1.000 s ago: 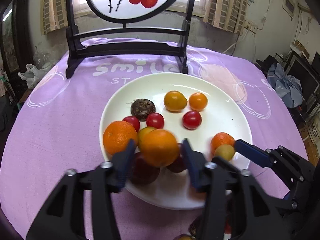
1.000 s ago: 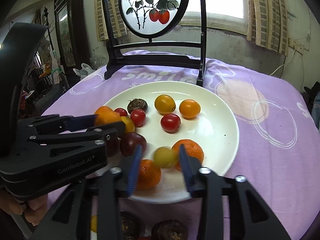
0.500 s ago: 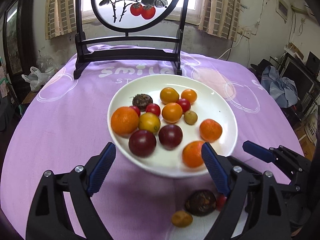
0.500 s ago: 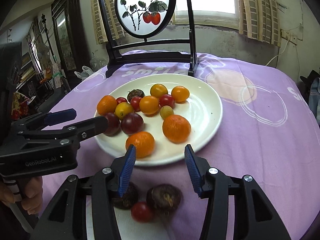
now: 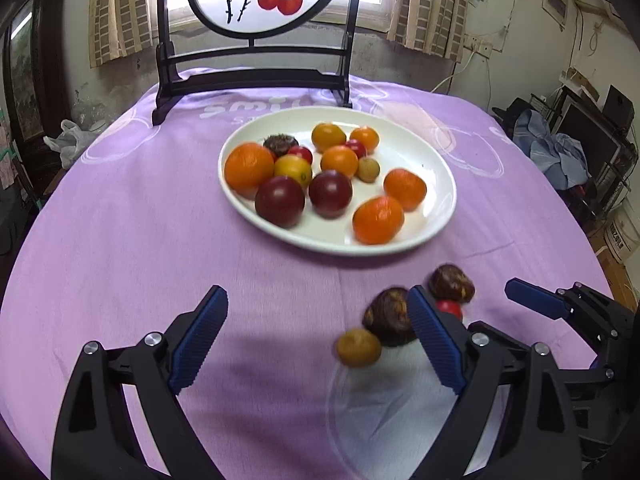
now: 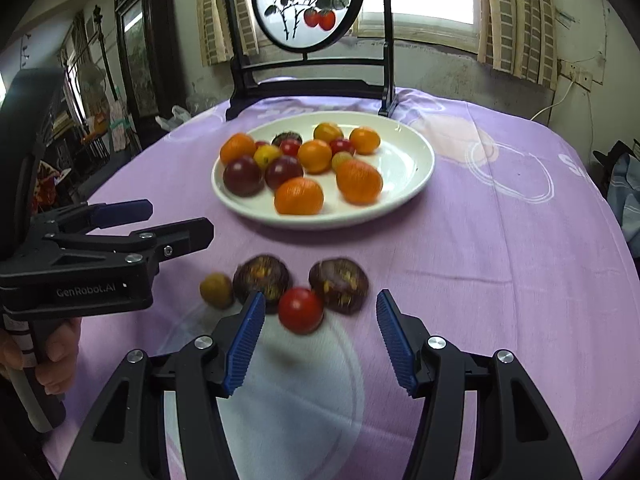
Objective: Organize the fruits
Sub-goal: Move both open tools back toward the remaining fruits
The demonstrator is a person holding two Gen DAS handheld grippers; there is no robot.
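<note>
1. Both grippers hang above the near edge of a purple cloth (image 5: pixel 140 216), with the white plate (image 5: pixel 440 184) of fruit lying beyond them.
2. The left gripper (image 5: pixel 316 340) has its jaws spread wide, having just been opening, with only bare cloth between them.
3. The right gripper (image 6: pixel 320 344) has also just been opening; its jaws stand moderately apart and hold nothing, with a red tomato (image 6: pixel 301 310) just ahead of the gap.
4. Four pieces remain off the plate, clustered near together: the tomato, two dark brown fruits (image 6: pixel 262 280) (image 6: pixel 338 286) and a small tan fruit (image 6: pixel 216 289).
5. The step in hand looks like collecting these strays. Judged from here, the right gripper is best placed for the tomato: lower with the jaws straddling it, then close gently.
6. The tomato is smooth, glossy and round, so it is likely to roll or squirt out under a hard or off-centre squeeze.
7. The brown fruits are squat, flattened and rough-skinned, and should grip more surely across their width.
8. On the plate sit dimpled oranges (image 5: pixel 249 168), glossy maroon rounds (image 5: pixel 279 201) and yellow and red tomatoes, crowded to its left; new fruit would best go in the open right side.
</note>
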